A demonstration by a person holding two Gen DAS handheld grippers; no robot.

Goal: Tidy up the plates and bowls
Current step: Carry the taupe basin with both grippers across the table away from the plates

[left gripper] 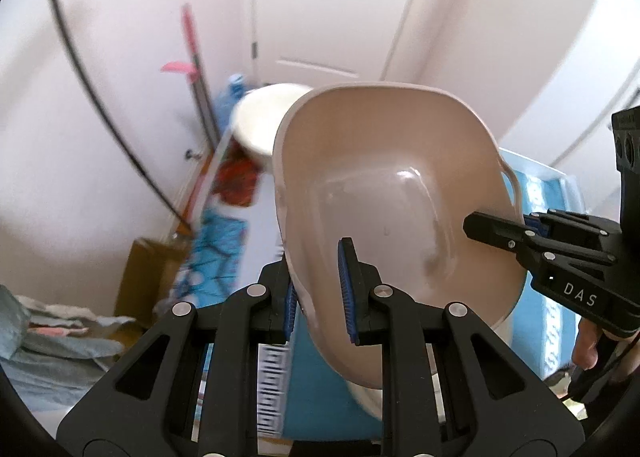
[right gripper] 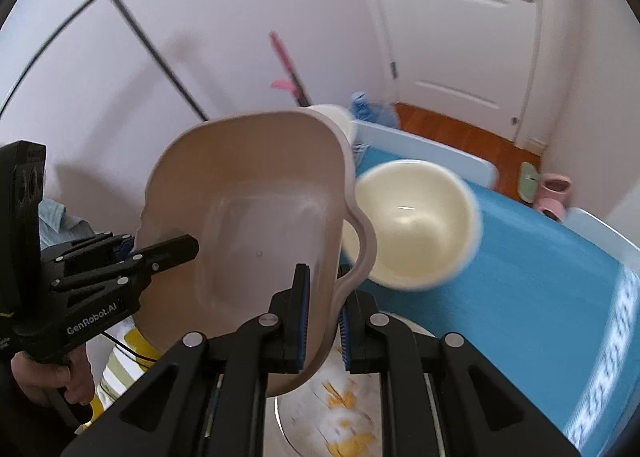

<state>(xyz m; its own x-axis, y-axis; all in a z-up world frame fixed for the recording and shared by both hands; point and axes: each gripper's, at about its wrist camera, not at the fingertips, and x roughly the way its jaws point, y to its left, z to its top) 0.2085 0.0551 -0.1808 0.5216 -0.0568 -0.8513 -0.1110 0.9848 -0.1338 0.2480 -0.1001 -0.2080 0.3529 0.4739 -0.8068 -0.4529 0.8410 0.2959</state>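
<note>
Beige bowl (left gripper: 384,209) held aloft, tilted, over blue counter (right gripper: 520,277). Left gripper (left gripper: 320,289) fingers grasp its rim at 7 o'clock; right gripper (right gripper: 320,321) fingers grasp the rim by the handle, opposite side. Cream bowl (right gripper: 416,225) at 2 o'clock in the right wrist view.

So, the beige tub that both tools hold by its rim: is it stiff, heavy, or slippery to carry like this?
The beige tub looks like thin moulded plastic, so probably light for its size and a little flexible at the rim. Its glossy surface may slip, which the ribbed blue pads likely counter. The left tool and right tool pinch opposite edges, so it should carry steadily.
</note>
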